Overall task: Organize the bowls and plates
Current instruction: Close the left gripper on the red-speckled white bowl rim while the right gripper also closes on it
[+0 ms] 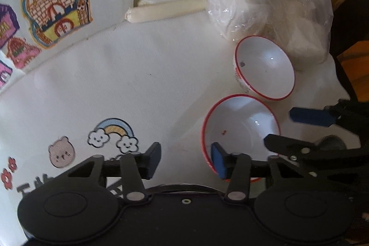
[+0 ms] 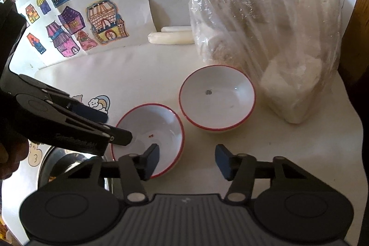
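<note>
Both the left gripper (image 1: pixel 186 159) and right gripper (image 2: pixel 187 161) stand half open, holding nothing; each should straddle the near bowl (image 2: pixel 147 138) rim squarely before pinching.

Two bowls sit side by side on the bench (image 2: pixel 288 153), the near bowl (image 2: pixel 147 128) just left of and before the far bowl (image 2: pixel 216 96). Behind and right of the far bowl lies a plastic bag (image 2: pixel 265 38); two rolls (image 2: pixel 173 36) lie left of the bag, against the wall. A picture sheet (image 2: pixel 80 15) leans at back left.
</note>
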`<state>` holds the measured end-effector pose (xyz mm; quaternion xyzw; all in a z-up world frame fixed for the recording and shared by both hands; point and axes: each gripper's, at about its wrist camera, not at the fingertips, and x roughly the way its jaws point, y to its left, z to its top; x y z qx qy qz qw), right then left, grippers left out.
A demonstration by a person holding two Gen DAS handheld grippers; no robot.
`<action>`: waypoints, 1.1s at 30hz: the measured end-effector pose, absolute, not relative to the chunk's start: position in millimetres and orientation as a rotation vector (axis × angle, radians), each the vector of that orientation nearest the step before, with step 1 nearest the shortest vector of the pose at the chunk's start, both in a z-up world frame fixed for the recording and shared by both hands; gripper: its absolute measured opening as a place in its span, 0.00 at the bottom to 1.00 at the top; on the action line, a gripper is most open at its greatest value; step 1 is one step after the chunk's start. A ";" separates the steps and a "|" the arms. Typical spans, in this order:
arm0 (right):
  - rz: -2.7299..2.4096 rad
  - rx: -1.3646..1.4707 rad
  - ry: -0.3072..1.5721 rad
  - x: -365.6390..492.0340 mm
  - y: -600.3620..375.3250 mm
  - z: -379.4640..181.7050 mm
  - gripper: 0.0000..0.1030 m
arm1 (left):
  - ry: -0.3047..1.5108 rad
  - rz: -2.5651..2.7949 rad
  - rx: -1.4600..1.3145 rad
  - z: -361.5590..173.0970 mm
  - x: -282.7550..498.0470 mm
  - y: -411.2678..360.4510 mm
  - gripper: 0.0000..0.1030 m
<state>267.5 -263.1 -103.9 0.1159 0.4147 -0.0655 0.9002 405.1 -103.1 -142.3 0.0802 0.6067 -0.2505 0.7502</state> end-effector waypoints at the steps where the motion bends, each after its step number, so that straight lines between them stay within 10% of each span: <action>1: -0.133 0.245 0.862 268.5 -263.2 -104.7 0.52 | 1.332 -0.547 0.166 -142.3 404.4 -103.6 0.40; 12: -0.102 0.322 0.891 273.1 -264.4 -115.3 0.16 | 1.355 -0.559 0.109 -145.8 403.7 -114.5 0.09; 33: -0.089 0.347 0.847 256.4 -270.3 -96.0 0.11 | 1.341 -0.455 -0.081 -108.3 394.9 -101.7 0.08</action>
